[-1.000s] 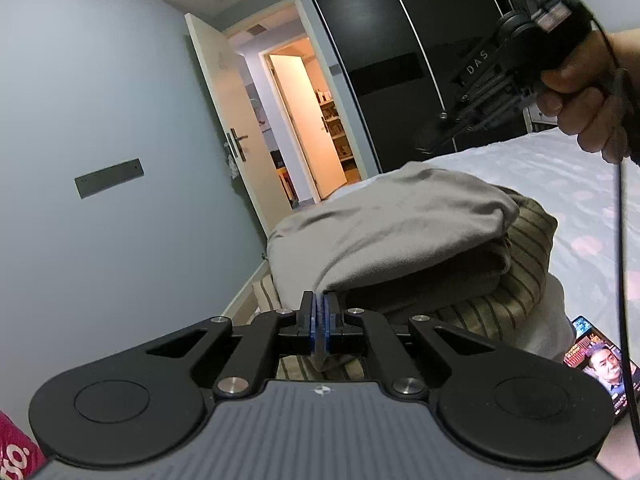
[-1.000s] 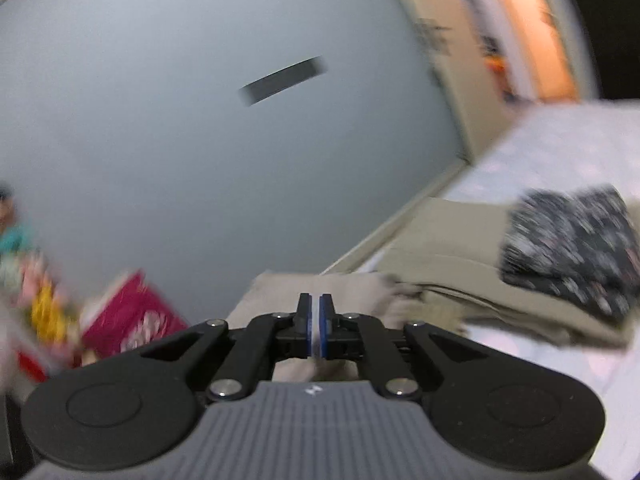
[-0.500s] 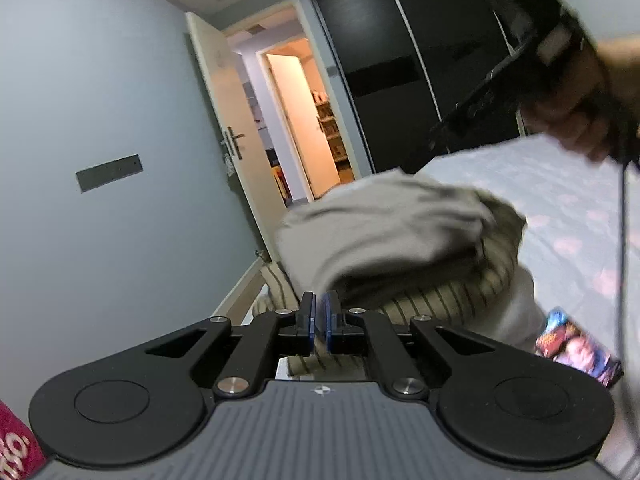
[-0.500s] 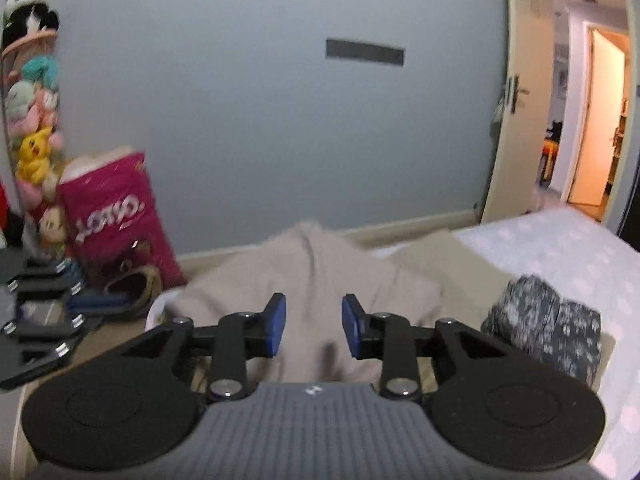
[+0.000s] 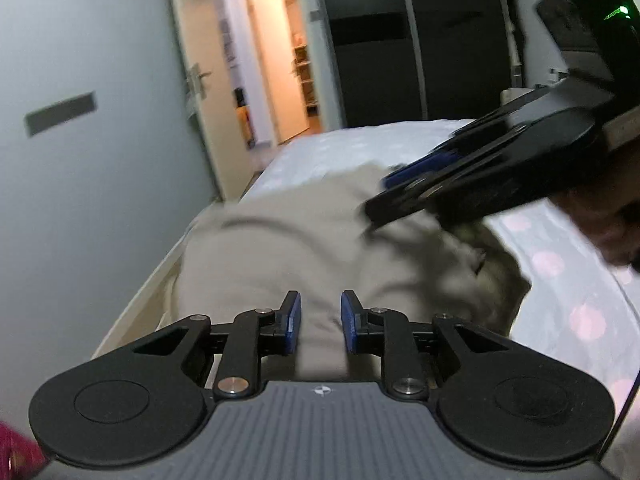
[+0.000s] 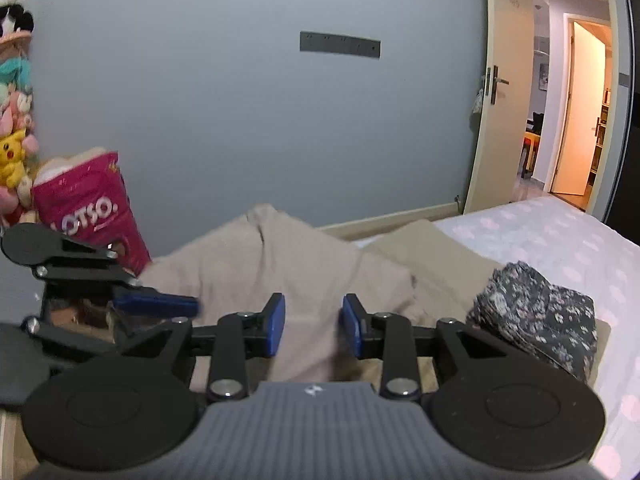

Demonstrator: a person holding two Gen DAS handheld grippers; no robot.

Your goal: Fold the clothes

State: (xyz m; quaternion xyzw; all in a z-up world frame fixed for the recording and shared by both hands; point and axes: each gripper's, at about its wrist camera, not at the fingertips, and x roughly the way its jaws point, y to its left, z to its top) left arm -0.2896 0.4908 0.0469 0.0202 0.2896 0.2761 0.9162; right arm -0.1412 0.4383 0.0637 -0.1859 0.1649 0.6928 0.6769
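Observation:
A beige-grey garment [image 5: 304, 240] lies folded on top of a clothes pile at the bed's corner; it also shows in the right wrist view [image 6: 280, 276]. My left gripper [image 5: 320, 322] is open and empty just above its near edge. My right gripper [image 6: 312, 322] is open and empty over the same garment. In the left wrist view the right gripper [image 5: 400, 184] hovers over the pile's far side. In the right wrist view the left gripper [image 6: 160, 304] sits at the left, over the garment's edge.
A folded dark floral garment [image 6: 540, 320] rests on a tan folded piece [image 6: 440, 256] to the right. The white dotted bedsheet [image 6: 560, 236] stretches toward the open door [image 6: 504, 92]. A pink bag [image 6: 92, 216] and plush toys [image 6: 14, 152] stand at the left by the grey wall.
Both grippers have opened; the left one let go of the garment. The left view has swung over the pile, and the right gripper has come down close above it.

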